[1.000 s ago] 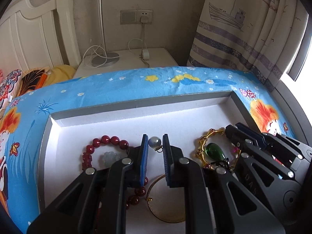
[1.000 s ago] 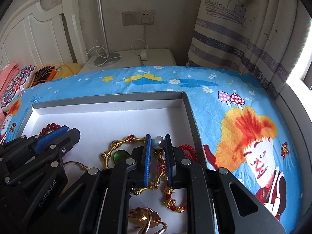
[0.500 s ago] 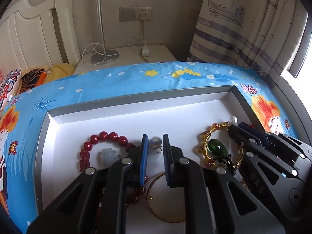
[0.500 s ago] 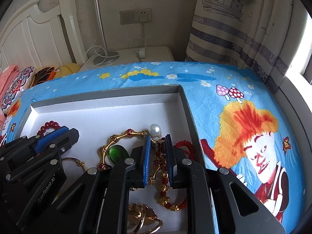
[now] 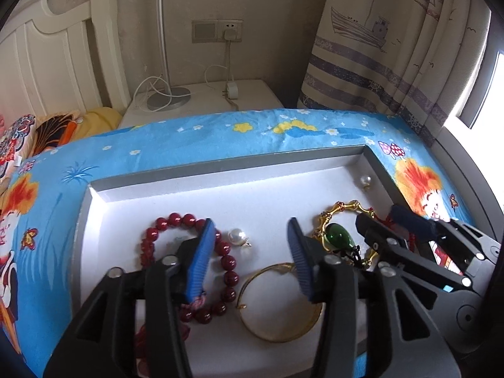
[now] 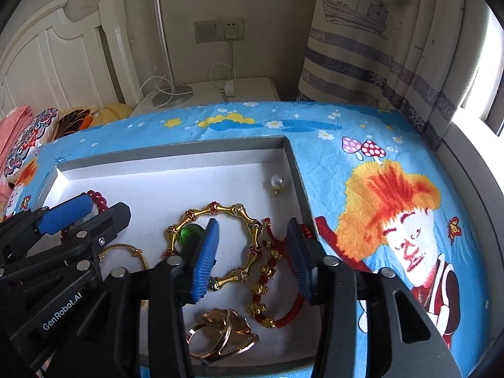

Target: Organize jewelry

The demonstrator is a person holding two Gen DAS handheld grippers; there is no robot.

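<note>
Both claws stand released over the grey-rimmed tray (image 5: 220,165): left claw (image 5: 249,252) jaws spread, empty, with one pearl earring (image 5: 237,237) lying just ahead between them, touching neither; right claw (image 6: 252,249) likewise spread and empty, the second pearl earring (image 6: 276,182) lying well ahead near the tray's far right corner. Judged: the earrings sit apart from the bracelets for sorting. Beneath the right claw lie a gold bamboo-link bangle (image 6: 220,211) and red cord bracelet (image 6: 271,271). Tray rests on a blue cartoon bedsheet (image 6: 346,145); nightstand (image 5: 195,94) and curtain (image 5: 393,47) behind.
</note>
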